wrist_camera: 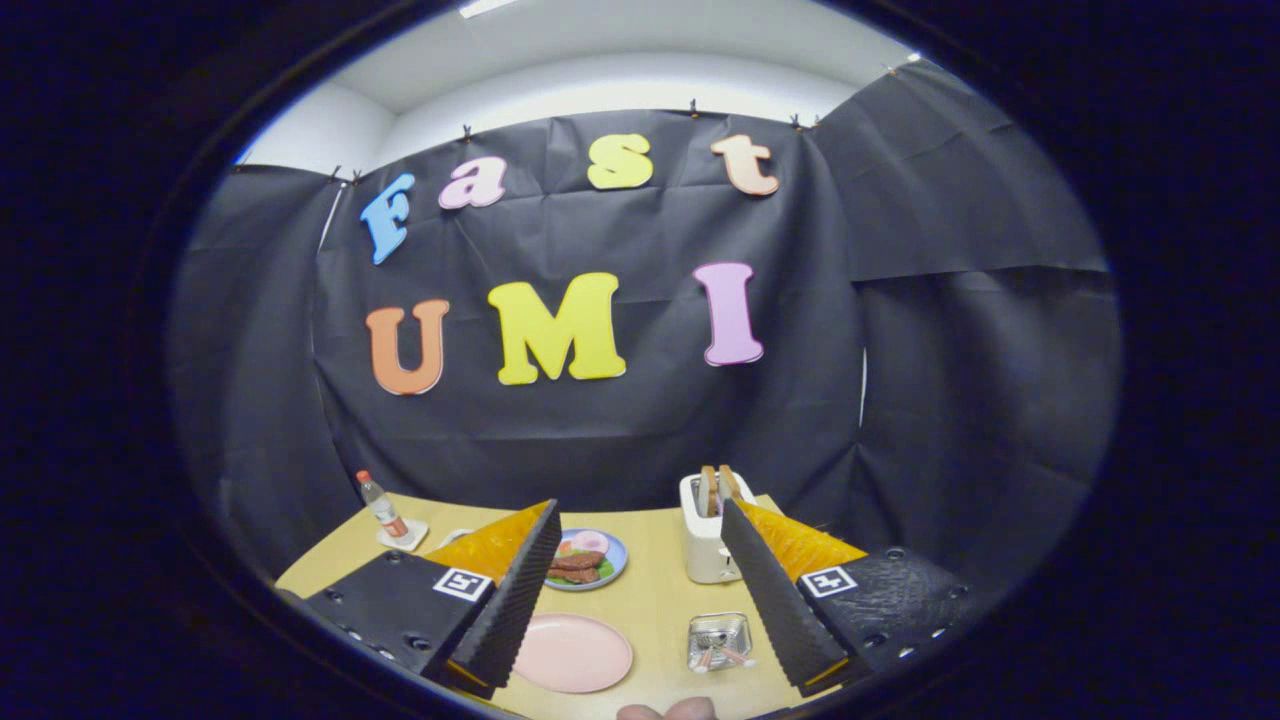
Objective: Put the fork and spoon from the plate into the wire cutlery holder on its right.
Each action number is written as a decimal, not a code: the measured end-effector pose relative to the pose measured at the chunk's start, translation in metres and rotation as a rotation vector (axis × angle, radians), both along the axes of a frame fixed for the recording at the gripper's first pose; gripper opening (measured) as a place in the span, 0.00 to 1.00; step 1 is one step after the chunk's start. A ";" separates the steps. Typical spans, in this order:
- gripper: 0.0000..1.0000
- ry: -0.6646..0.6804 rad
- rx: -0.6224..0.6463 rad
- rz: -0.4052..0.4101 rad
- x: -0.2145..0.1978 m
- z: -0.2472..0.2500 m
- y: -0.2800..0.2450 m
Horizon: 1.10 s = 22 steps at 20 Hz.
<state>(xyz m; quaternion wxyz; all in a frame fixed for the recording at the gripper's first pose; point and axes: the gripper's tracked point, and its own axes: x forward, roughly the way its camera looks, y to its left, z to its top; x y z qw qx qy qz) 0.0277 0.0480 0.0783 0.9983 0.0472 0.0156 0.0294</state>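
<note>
Inside the wire cutlery holder (719,641), utensils indistinct, fingers (520,590) spread, empty.

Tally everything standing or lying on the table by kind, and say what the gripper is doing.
Plates: 2, an empty pink plate and a blue plate of food
Wire cutlery holder: 1
White toaster: 1
Clear bottle with red cap: 1
Total: 5
Gripper: fingers open, holding nothing.

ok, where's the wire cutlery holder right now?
In the gripper view the wire cutlery holder sits on the table between the open claw's fingers, right of the pink plate and just before the toaster.
</note>
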 end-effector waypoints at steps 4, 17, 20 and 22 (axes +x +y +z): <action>0.96 -0.036 0.004 -0.024 -0.015 -0.001 0.016; 0.96 -0.143 -0.013 -0.056 -0.030 0.019 0.046; 0.96 -0.139 -0.022 -0.051 -0.033 0.020 0.053; 0.96 -0.169 -0.019 -0.057 -0.037 0.030 0.053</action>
